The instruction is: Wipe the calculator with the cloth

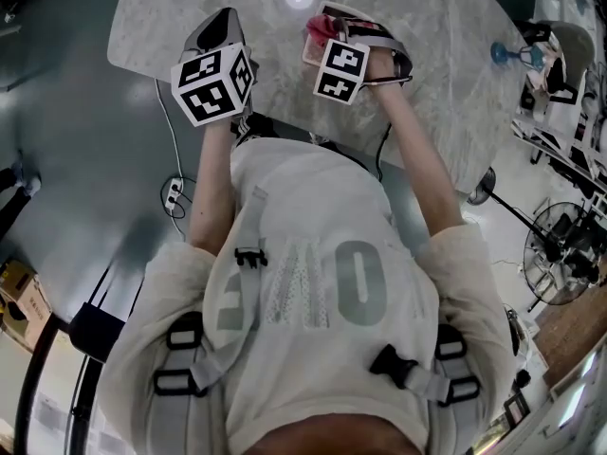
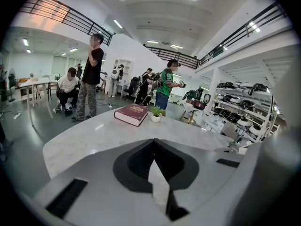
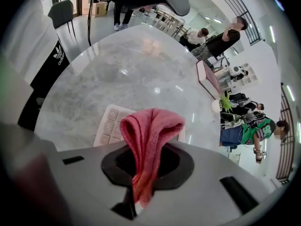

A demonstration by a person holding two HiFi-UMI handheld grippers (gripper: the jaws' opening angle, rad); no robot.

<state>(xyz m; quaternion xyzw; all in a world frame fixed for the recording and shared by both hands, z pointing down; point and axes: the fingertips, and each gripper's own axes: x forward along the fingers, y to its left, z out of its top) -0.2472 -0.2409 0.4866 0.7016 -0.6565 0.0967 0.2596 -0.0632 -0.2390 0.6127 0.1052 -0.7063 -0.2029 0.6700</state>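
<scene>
A pale pink calculator [image 3: 110, 126] lies on the marble table [image 3: 127, 74], partly hidden behind the cloth. My right gripper [image 3: 141, 173] is shut on a folded pink-red cloth [image 3: 148, 135], whose fold hangs just over the calculator's keys. In the head view the right gripper [image 1: 343, 41] points steeply down over the calculator [image 1: 311, 53] with the cloth [image 1: 321, 29] showing beside its marker cube. My left gripper [image 2: 153, 152] is shut with nothing in it, held over the table's near left edge [image 1: 216, 36].
A dark red book [image 2: 131, 114] and a small potted plant [image 2: 155, 114] sit on the far side of the table. Several people stand or sit beyond it. Shelves with equipment line the right side, and a fan [image 1: 561, 254] stands on the floor.
</scene>
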